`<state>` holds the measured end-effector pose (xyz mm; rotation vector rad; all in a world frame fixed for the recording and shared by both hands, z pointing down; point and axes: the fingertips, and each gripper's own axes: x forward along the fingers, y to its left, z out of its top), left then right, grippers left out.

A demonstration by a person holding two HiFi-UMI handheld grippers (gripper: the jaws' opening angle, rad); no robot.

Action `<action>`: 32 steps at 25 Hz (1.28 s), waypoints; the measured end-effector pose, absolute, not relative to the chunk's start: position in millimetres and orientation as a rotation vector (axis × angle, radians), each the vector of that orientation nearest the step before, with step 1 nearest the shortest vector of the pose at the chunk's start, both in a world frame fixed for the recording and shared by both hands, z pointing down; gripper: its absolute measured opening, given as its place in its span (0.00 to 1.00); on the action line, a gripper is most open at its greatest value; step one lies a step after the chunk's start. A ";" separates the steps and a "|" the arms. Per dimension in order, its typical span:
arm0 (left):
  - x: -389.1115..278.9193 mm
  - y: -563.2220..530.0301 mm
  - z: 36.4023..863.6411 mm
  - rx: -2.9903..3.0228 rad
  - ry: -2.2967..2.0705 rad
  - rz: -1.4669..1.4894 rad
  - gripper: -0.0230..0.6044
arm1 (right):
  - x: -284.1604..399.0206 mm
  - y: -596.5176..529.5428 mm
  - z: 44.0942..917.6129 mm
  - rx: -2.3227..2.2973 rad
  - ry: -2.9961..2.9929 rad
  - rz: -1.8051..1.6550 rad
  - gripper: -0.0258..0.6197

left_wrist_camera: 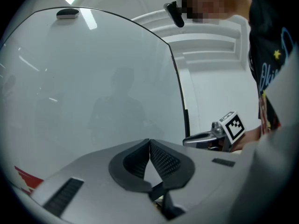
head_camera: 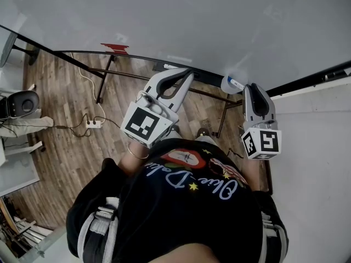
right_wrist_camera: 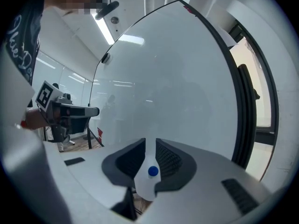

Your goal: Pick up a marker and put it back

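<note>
I stand facing a large whiteboard [head_camera: 164, 21]. A white marker [head_camera: 232, 84] with a blue end lies crosswise between the jaws of my right gripper [head_camera: 248, 87], close to the board's dark lower rail [head_camera: 137, 58]. In the right gripper view the marker [right_wrist_camera: 147, 181] points its blue end at the camera, and the right gripper [right_wrist_camera: 150, 143] is shut on it. My left gripper [head_camera: 189, 73] hovers level beside it, a little to the left. In its own view the left gripper [left_wrist_camera: 149, 142] is shut with its pads touching and nothing between them.
A red object [head_camera: 114, 47] sits on the rail further left. Below are the board's black stand legs [head_camera: 104, 81], a wooden floor with a power strip [head_camera: 92, 124] and cables, and a chair [head_camera: 19, 103] at far left. A white wall [head_camera: 318, 163] stands to the right.
</note>
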<state>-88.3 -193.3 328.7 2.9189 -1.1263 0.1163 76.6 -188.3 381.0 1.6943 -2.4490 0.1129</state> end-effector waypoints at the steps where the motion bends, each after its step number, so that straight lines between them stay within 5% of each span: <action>1: -88.6 -193.5 328.9 2.919 -1.127 0.117 0.04 | 76.1 -188.2 376.7 1.698 -2.458 0.103 0.14; 32: -91.3 -190.0 332.0 2.905 -1.117 0.107 0.04 | 71.6 -178.3 316.2 1.733 -2.635 0.034 0.04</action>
